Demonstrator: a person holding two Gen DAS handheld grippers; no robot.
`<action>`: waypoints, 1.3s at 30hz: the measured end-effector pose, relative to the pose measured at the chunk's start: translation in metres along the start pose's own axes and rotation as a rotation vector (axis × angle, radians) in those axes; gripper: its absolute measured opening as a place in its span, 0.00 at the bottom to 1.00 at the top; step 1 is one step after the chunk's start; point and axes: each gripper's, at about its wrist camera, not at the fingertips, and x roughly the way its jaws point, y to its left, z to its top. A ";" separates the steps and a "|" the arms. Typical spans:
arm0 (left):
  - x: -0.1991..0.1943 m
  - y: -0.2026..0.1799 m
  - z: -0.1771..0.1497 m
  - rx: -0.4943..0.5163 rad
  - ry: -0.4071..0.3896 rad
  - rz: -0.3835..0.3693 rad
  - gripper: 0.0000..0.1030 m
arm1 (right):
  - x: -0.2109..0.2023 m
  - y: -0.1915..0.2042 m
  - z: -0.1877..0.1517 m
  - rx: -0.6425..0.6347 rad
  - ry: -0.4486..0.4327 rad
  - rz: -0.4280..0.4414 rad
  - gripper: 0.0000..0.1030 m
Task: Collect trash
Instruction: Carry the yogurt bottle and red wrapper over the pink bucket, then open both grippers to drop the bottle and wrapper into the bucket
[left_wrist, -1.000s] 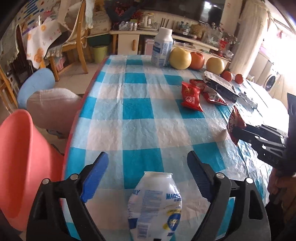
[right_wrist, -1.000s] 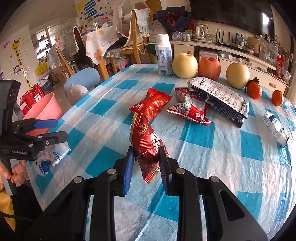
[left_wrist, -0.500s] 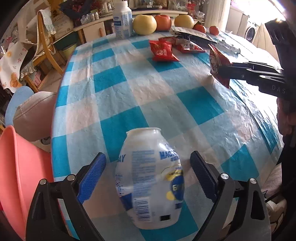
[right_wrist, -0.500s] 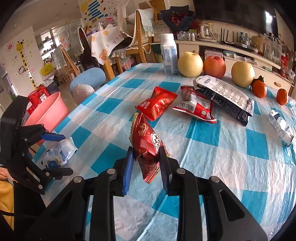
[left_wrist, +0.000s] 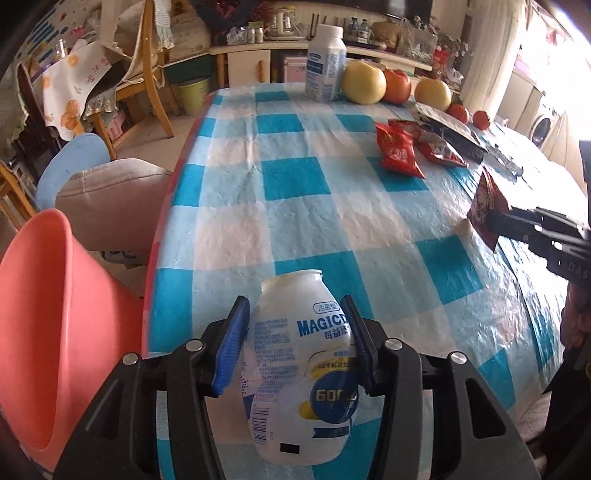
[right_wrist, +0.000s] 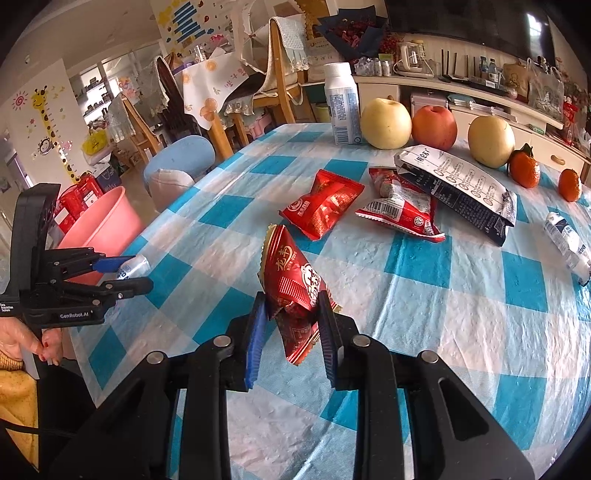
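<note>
A squashed white plastic bottle (left_wrist: 299, 354) with blue print lies at the near left edge of the blue-checked table (left_wrist: 236, 236). My left gripper (left_wrist: 294, 301) is closing on it, and the blue pads (left_wrist: 232, 339) touch both of its sides. In the right wrist view the same gripper (right_wrist: 138, 271) holds the bottle (right_wrist: 135, 265) by the table edge. My right gripper (right_wrist: 291, 295) is shut on a crumpled red snack wrapper (right_wrist: 291, 273), lifted off the cloth; the left wrist view also shows this wrapper (left_wrist: 485, 206). A pink bin (left_wrist: 44, 314) stands on the floor left of the table.
Two red packets (right_wrist: 321, 208) (right_wrist: 406, 214), a black-and-white bag (right_wrist: 454, 184) and a small white pack (right_wrist: 567, 240) lie mid-table. An upright milk bottle (right_wrist: 343, 107), apples (right_wrist: 386, 123) and oranges (right_wrist: 524, 170) line the far edge. Stools (left_wrist: 110, 192) and chairs stand left.
My left gripper came down around the white bottle and its jaws narrowed from wide open onto the bottle's sides. The right gripper kept still with the red wrapper.
</note>
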 end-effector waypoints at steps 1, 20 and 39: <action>-0.002 0.005 0.001 -0.025 -0.011 0.004 0.50 | 0.001 0.003 0.001 0.002 0.002 0.006 0.28; -0.085 0.136 -0.006 -0.546 -0.376 0.157 0.50 | 0.035 0.135 0.078 0.022 -0.006 0.369 0.28; -0.081 0.219 -0.052 -0.927 -0.353 0.296 0.75 | 0.113 0.253 0.124 -0.013 0.065 0.485 0.65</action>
